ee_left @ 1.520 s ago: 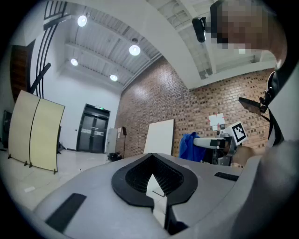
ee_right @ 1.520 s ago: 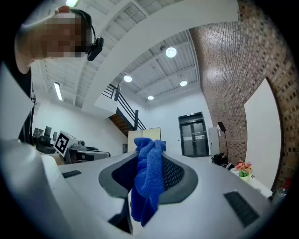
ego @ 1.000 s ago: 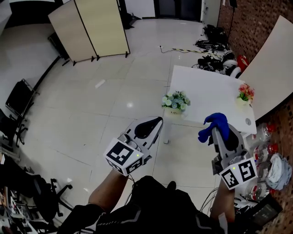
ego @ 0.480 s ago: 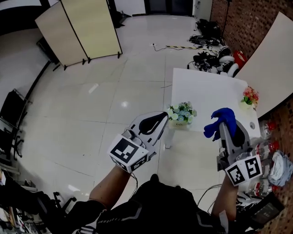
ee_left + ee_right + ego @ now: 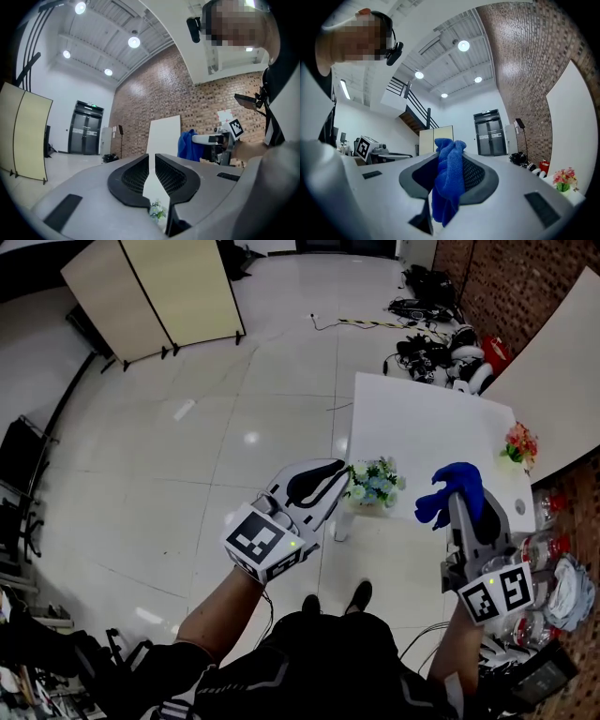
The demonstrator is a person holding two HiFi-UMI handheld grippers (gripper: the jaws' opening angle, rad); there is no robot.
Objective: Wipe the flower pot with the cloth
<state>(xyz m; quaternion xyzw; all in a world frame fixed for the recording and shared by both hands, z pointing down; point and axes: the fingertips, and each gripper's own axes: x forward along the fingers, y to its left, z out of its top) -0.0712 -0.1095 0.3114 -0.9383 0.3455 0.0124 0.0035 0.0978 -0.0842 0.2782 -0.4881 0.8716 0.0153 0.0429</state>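
**Cloth** (image 5: pixel 452 486): blue, soft and limp. It was bunched in the right gripper (image 5: pixel 461 501), right of centre in the head view. The jaws were clamped on it, with folds spilling above and below the pads.

**Left gripper** (image 5: pixel 333 472): centre of the head view. Its jaws were together but for a thin slit, with nothing between them.

**Flower pot** (image 5: pixel 367 501): small, holding white and pale blue blooms. It stood at the near corner of the white table (image 5: pixel 422 423), just right of the left gripper's tips in the frame and not yet touched.

**Second pot** (image 5: pixel 520 442): pink and red flowers, at the table's right edge, well apart from the first.

**Handling, judged:** the near pot was probably light and top-heavy, and liable to slide or tip off the corner under a wipe. Its material could not be told. It would be best steadied low on its wall, below the blooms, while the cloth was drawn round the side. The petals would crush easily.
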